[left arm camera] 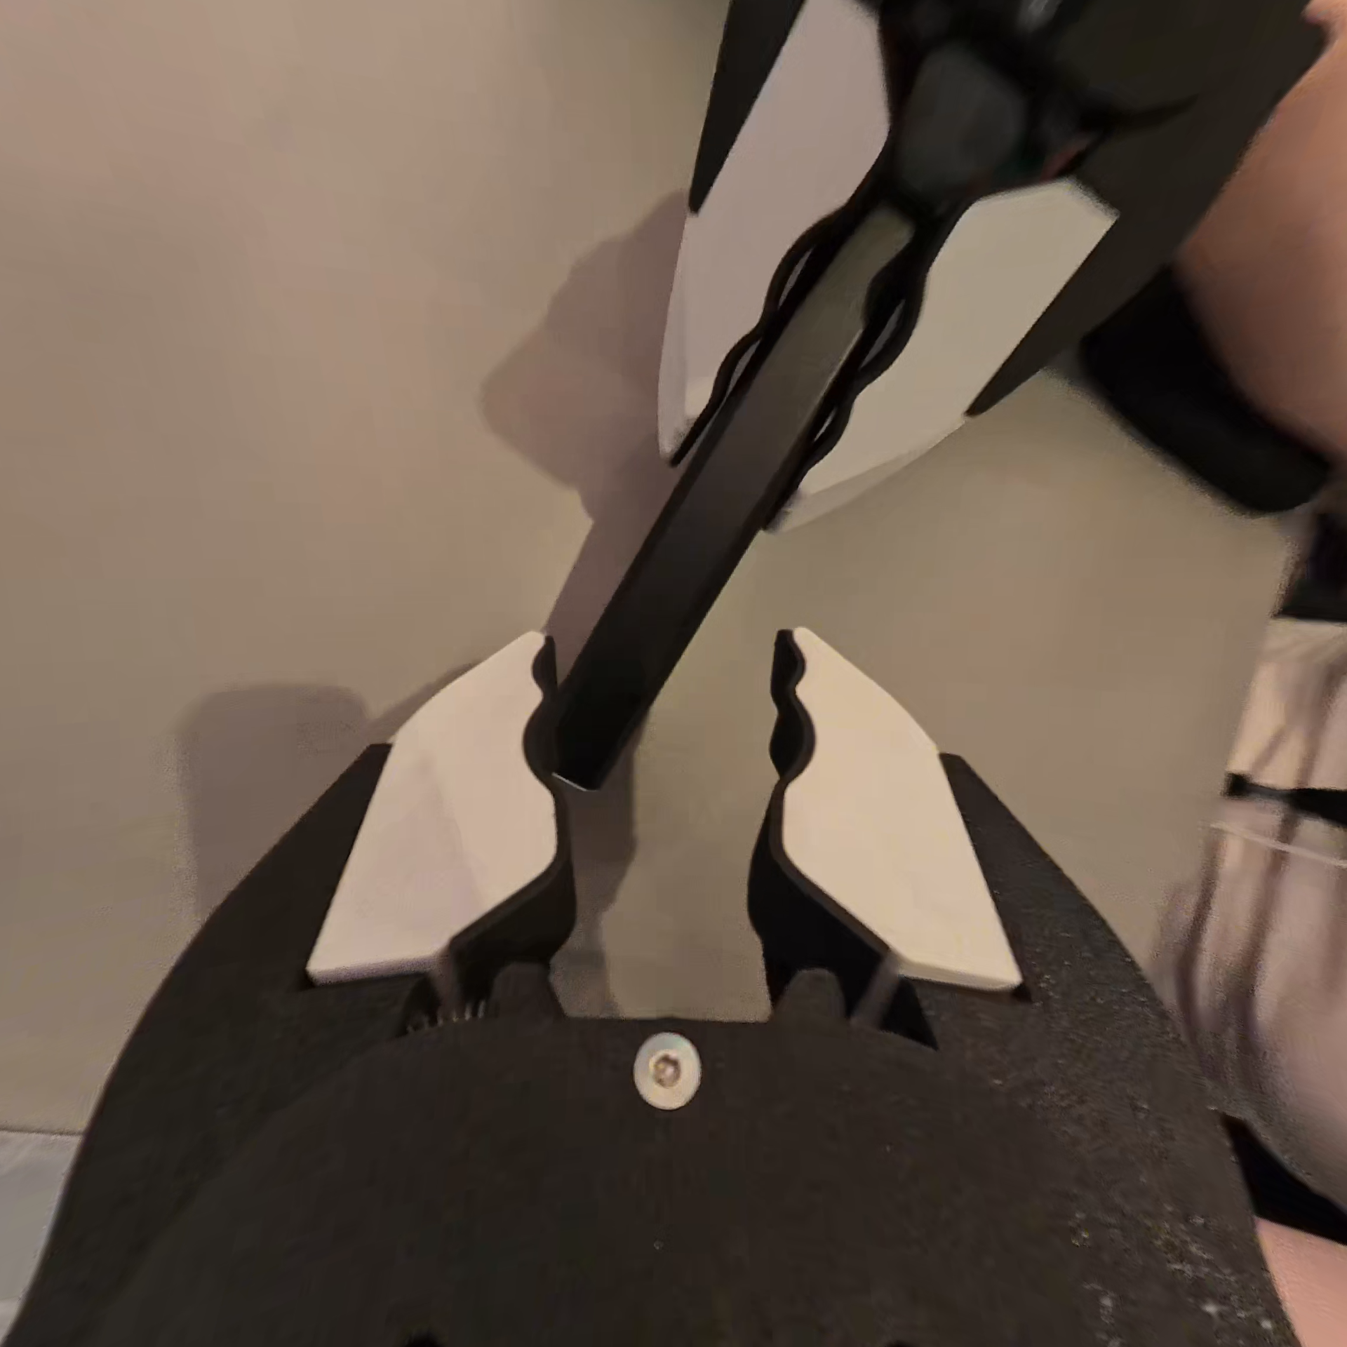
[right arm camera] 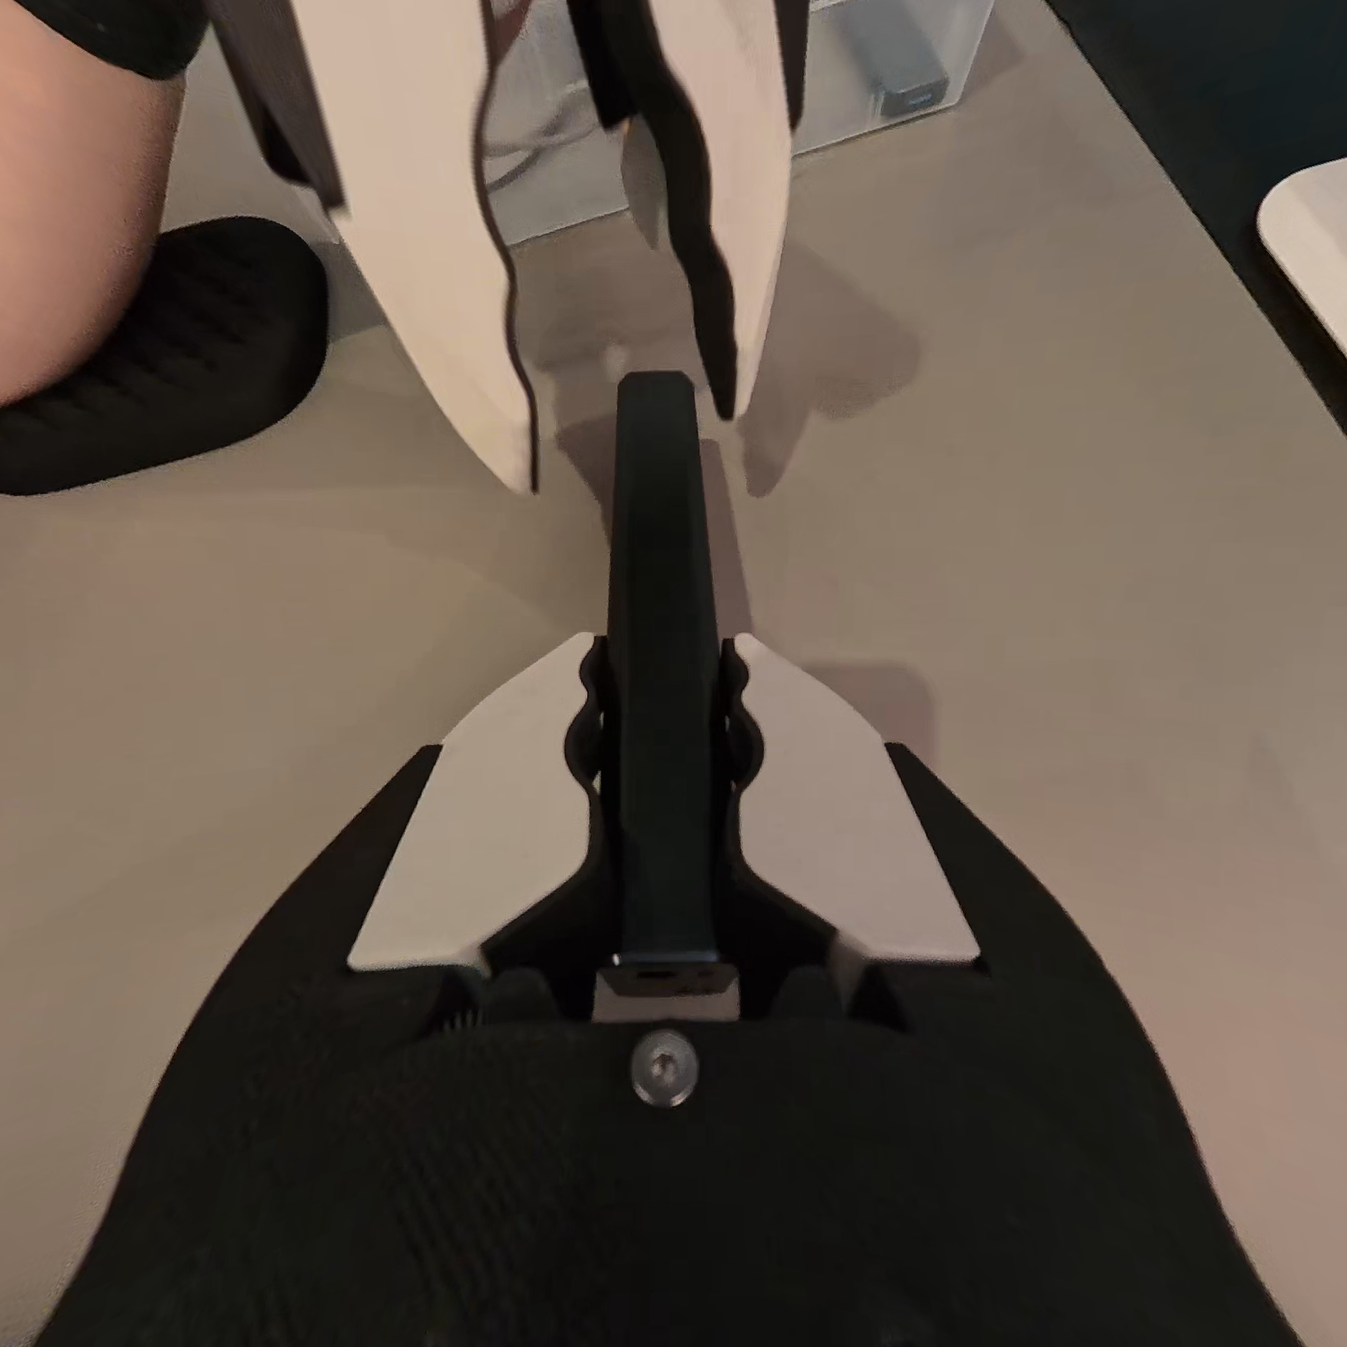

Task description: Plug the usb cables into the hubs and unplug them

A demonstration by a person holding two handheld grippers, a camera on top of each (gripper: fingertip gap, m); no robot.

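Right gripper (right arm camera: pixel 662 656) clamped on black hub (right arm camera: pixel 660 656) mid-body; left gripper (left arm camera: pixel 663 649) held wide apart around far end, nothing gripped. Hub judged rigid, light, smooth; flat sides best gripped.

Slim black hub (right arm camera: pixel 660 656) clamped lengthwise, raised above table.

Lighting: dim, warm, even indoor light on both views; no glare. Shadows: soft-edged, cast on the beige table (left arm camera: pixel 219 437) beyond the left gripper (left arm camera: pixel 663 700) and beside the black hub (right arm camera: pixel 660 656). Focus: near gripper bodies sharp, showing grainy texture. Blur: motion smear on the left gripper's fingers (right arm camera: pixel 437 255) in the right wrist view, and on the clear box (right arm camera: pixel 860 95); right edge of the left wrist view smeared. Distortion: wide-angle bowing toward the frame edges.
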